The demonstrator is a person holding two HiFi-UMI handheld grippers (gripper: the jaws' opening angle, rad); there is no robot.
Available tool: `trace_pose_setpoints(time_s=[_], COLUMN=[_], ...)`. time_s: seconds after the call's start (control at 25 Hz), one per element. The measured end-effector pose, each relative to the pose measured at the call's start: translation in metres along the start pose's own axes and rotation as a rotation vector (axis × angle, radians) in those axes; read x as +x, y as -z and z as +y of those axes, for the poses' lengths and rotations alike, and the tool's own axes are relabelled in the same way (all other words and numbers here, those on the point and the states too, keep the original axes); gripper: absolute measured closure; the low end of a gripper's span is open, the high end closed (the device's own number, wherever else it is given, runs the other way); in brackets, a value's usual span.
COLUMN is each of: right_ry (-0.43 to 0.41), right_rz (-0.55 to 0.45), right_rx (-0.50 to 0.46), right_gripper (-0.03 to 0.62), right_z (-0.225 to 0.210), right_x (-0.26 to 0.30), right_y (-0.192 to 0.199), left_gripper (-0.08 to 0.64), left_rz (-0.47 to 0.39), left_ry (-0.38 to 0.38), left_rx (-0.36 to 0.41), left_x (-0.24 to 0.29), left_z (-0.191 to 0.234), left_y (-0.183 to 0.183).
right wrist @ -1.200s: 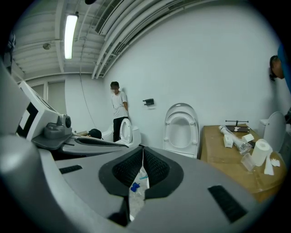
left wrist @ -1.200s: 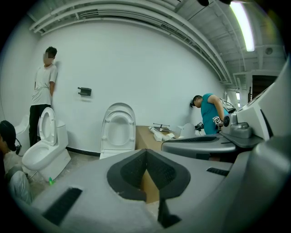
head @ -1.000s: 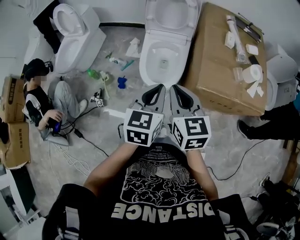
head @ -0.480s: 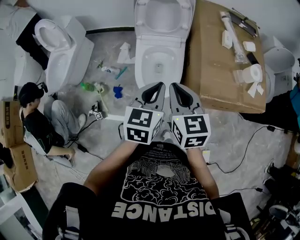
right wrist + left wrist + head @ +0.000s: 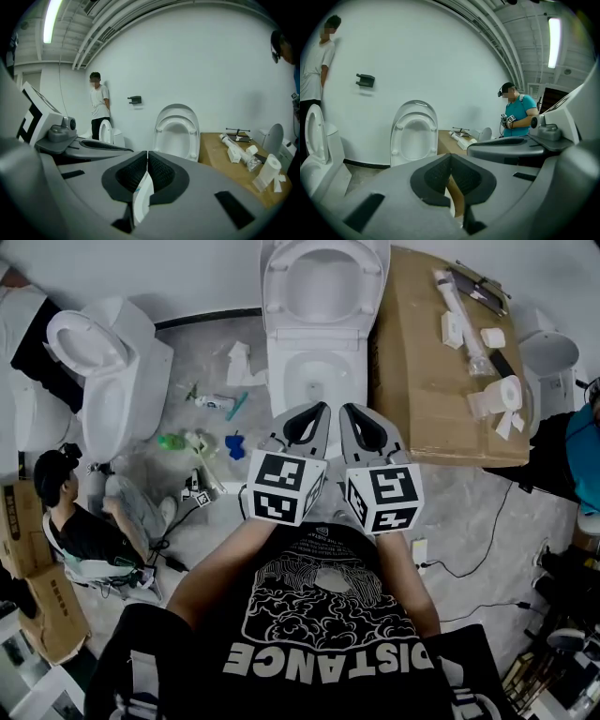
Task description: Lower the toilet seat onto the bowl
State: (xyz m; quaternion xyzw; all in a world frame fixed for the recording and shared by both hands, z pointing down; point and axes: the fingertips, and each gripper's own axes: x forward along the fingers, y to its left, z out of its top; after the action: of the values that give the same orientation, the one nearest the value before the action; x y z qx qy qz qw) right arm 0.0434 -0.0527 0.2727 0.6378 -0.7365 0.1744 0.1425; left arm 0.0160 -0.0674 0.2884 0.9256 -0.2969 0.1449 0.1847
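Observation:
A white toilet stands against the far wall, its bowl (image 5: 314, 371) open and its seat (image 5: 322, 273) raised upright against the wall together with the lid. The same raised seat (image 5: 414, 133) shows in the left gripper view, and in the right gripper view the seat (image 5: 177, 131) stands ahead. My left gripper (image 5: 317, 411) and right gripper (image 5: 348, 411) are held side by side just short of the bowl's front rim, a good way below the seat. Both are shut with nothing between the jaws.
A large cardboard box (image 5: 427, 381) with pipes and paper rolls lies right of the toilet. Another white toilet (image 5: 98, 362) stands at the left, with tools and scraps (image 5: 220, 413) on the floor between. A person (image 5: 80, 531) sits at the left. Cables (image 5: 469, 568) cross the floor.
The view has shifted leftward and a little nearer the toilet, so the seat now sits more centred at the top. The seated person has moved lower in view. Both grippers stay shut.

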Motion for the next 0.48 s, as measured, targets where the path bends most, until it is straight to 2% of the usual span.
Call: trace_pose_setpoints(time_s=[0.16,0.48], right_ry=[0.024,0.013], right_rz=[-0.007,-0.015], right_rx=[-0.009,-0.043], right_gripper=[0.574,0.574], right_z=[0.0,-0.011], right_x=[0.02,0.053], right_y=[-0.014,-0.041], left_gripper=[0.549,0.549], left_rz=[-0.007,-0.012], left_ry=[0.029,0.051], left_rx=[0.003,0.012], left_x=[0.009,0.033], left_z=[0.021,0.047], left_y=[-0.013,-0.038])
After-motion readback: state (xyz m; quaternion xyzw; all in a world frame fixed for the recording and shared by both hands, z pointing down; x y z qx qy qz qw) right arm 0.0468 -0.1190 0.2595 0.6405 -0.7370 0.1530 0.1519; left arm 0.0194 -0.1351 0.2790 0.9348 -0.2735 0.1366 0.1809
